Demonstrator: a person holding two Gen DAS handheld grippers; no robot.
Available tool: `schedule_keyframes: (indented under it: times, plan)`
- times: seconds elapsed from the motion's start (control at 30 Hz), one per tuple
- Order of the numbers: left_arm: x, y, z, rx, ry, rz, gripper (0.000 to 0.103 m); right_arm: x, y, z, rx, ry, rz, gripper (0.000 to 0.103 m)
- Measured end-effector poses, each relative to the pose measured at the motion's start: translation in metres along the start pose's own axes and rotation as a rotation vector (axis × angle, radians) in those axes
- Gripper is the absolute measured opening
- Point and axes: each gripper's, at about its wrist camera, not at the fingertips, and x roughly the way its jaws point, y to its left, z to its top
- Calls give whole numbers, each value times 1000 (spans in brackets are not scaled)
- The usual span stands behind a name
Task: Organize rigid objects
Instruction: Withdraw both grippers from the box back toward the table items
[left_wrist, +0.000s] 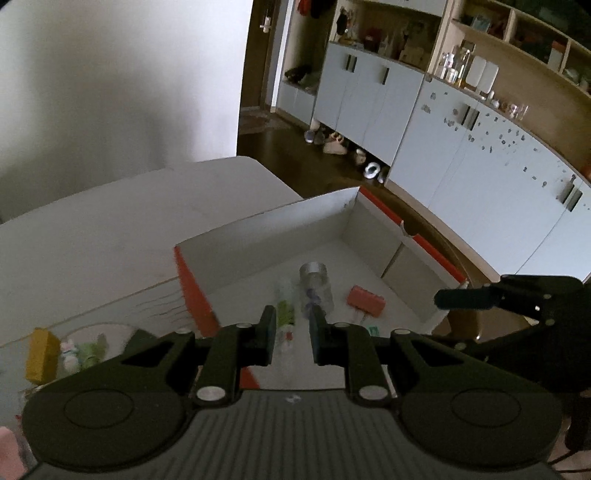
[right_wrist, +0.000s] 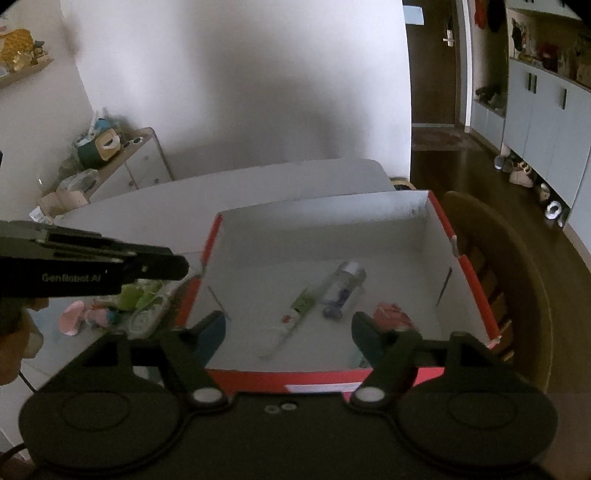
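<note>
My left gripper hung above the near edge of the box, its jaws drawn in as close as they go, a narrow gap still showing between the pads, and nothing was held in that gap; what showed through it lay far below on the box floor. My right gripper hovered over the near red wall of the same box, jaws spread wide and empty, the pads touching nothing. The box stood open on the white table, white inside and red outside, and it held the sorted things: one clear bottle with a silver cap lying on its side, one long tube with a green label lying just beside the bottle, and one red block-shaped piece near the right wall. A small green scrap lay close to the near wall, too small for me to say what it was. Outside the box, on the table to its left, sat one yellow block and a loose heap of small pink, white and green things, too blurred to count. One wooden chair stood against the right side of the box. I counted two grippers, one box, and three clear items inside it.
</note>
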Motion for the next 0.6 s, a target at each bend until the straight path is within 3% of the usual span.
schedule_keyframes:
  times: [0.13, 0.2, 0.27, 0.33, 0.47, 0.6]
  plan:
    - [-21, 10, -13, -6, -21, 3, 22, -6, 21, -4, 8, -23, 5, 80]
    - [-30, 17, -21, -11, -28, 5, 31, -8, 33, -7, 15, -32, 17, 82]
    - [-39, 25, -31, -10, -41, 15, 50, -10, 47, -10, 22, -39, 30, 83]
    - [-49, 34, -42, -14, -61, 31, 60, -10, 62, -14, 14, -46, 39, 84]
    - [-66, 60, -60, -60, -66, 25, 61, -10, 91, -19, 8, -58, 68, 89]
    - [-82, 89, -76, -95, -80, 43, 71, -6, 116, -23, 12, -72, 91, 98]
